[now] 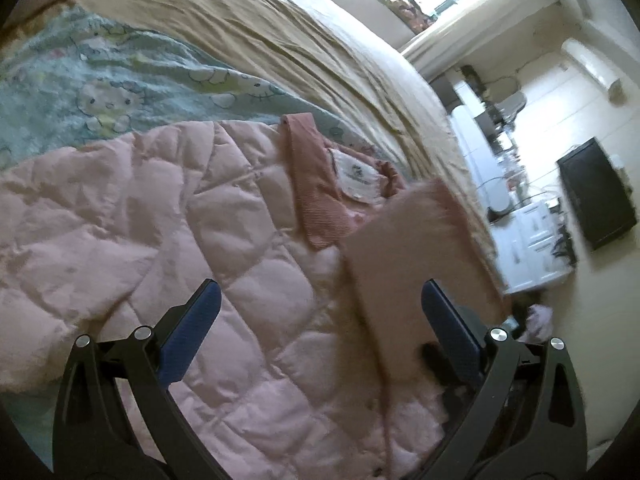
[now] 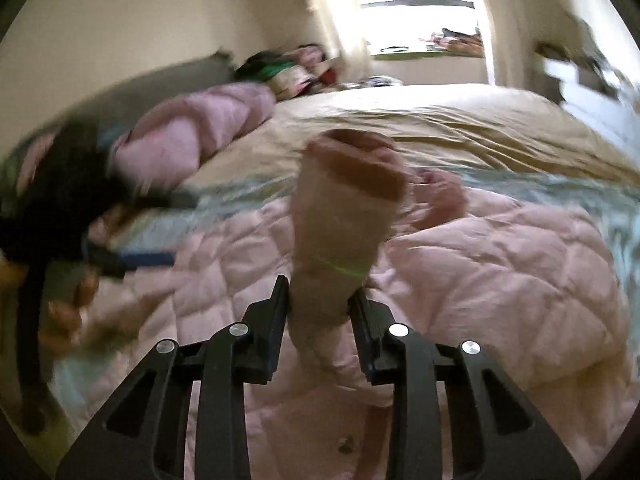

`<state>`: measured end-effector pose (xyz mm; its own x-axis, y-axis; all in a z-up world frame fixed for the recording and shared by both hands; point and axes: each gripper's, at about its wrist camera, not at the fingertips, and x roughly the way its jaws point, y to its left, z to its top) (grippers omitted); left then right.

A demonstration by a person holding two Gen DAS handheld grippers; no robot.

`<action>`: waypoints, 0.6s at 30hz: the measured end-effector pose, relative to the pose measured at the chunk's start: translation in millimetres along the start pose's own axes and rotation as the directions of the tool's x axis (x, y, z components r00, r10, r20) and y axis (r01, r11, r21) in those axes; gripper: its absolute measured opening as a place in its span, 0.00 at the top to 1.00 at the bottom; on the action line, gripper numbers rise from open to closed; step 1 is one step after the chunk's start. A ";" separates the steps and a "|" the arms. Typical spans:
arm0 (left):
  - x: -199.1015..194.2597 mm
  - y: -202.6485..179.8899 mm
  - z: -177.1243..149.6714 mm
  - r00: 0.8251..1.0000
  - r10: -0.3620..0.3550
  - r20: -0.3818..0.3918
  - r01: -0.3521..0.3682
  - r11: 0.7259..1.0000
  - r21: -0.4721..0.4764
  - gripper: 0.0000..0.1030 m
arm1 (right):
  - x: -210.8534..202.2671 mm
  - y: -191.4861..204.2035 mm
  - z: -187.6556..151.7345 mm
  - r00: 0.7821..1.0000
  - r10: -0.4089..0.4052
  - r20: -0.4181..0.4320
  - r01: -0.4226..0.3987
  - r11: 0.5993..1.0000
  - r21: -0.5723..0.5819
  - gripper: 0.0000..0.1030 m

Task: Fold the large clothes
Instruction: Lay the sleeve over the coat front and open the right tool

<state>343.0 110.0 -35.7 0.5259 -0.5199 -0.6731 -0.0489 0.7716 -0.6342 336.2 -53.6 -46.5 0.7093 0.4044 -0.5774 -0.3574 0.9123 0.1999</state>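
Observation:
A pink quilted jacket lies spread on the bed, its ribbed collar and white label toward the far side. My left gripper is open just above the jacket body. A blurred sleeve crosses in front of its right finger. In the right wrist view my right gripper is shut on the jacket sleeve, whose ribbed cuff stands up above the jacket. The left gripper shows blurred at the left there.
The bed has a tan sheet and a light blue cartoon-print blanket. Another pink garment and a pile of clothes lie near the wall. White drawers and a dark screen stand beyond the bed edge.

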 end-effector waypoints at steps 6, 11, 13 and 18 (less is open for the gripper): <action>-0.3 4.6 1.2 0.997 -0.077 0.007 0.077 0.996 -0.039 0.09 | 15.5 34.6 -18.1 0.996 -0.004 -0.090 -0.012 0.984 -0.180 0.75; 18.3 12.6 -4.2 0.998 -0.052 -0.044 0.049 0.997 -0.061 0.09 | 27.2 45.9 -28.3 0.989 0.014 -0.146 -0.044 0.977 -0.209 0.68; 28.2 16.4 -7.7 0.997 -0.036 -0.073 0.031 0.997 -0.068 0.09 | 29.0 51.0 -27.8 0.987 0.023 -0.156 -0.056 0.976 -0.211 0.63; 45.3 25.0 -15.2 0.993 -0.037 -0.112 0.026 0.995 -0.094 0.09 | 20.7 50.4 -26.8 0.984 0.075 -0.164 -0.106 0.976 -0.189 0.46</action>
<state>352.7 100.2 -87.9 0.4288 -0.5858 -0.6877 -0.1148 0.7197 -0.6847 316.5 -0.9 -69.6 0.5715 0.4557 -0.6824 -0.5392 0.8354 0.1063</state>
